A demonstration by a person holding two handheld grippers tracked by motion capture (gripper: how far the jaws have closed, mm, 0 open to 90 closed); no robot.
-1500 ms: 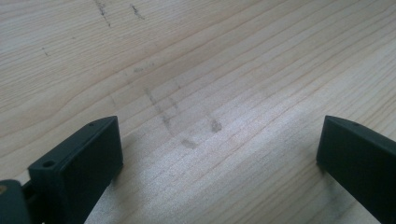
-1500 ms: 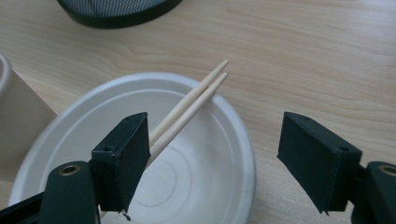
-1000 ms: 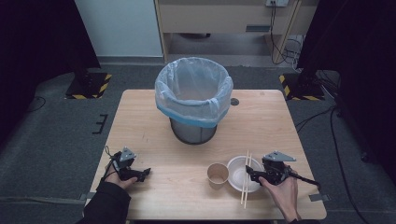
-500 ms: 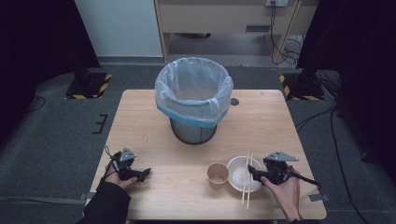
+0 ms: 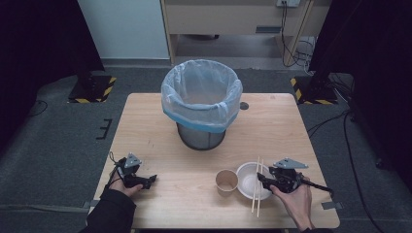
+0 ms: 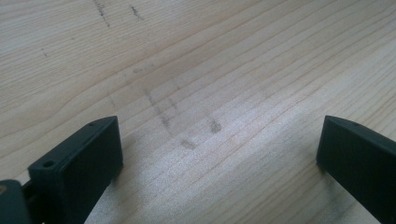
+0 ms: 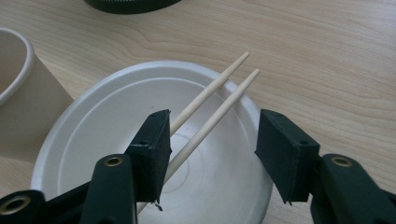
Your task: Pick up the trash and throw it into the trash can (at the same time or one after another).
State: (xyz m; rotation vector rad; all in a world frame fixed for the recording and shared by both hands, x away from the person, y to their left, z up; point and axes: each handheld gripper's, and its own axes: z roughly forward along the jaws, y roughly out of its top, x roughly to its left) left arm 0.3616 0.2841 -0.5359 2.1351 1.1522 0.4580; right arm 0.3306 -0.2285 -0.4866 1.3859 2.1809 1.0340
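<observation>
Chopsticks point(image 7: 219, 100), one pair, bare wood: lying across the white bowl point(image 7: 93, 126) near the table's point(image 5: 160, 121) front right, beside the paper cup point(image 5: 226, 180). Light, stiff, smooth, and likely to roll or slip apart. My right claw point(image 7: 212, 140) stands apart around them, clamped on nothing; I judge mid-length the best hold, both sticks together. Left claw point(image 6: 219, 144) apart over bare wood. Lined bin point(image 5: 201, 102) behind.

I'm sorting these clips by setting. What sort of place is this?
Probably a lab or studio set up for recording: a lone light wooden table on grey carpet, black curtains at both sides, yellow-and-black striped stand bases, and loose cables on the floor.
</observation>
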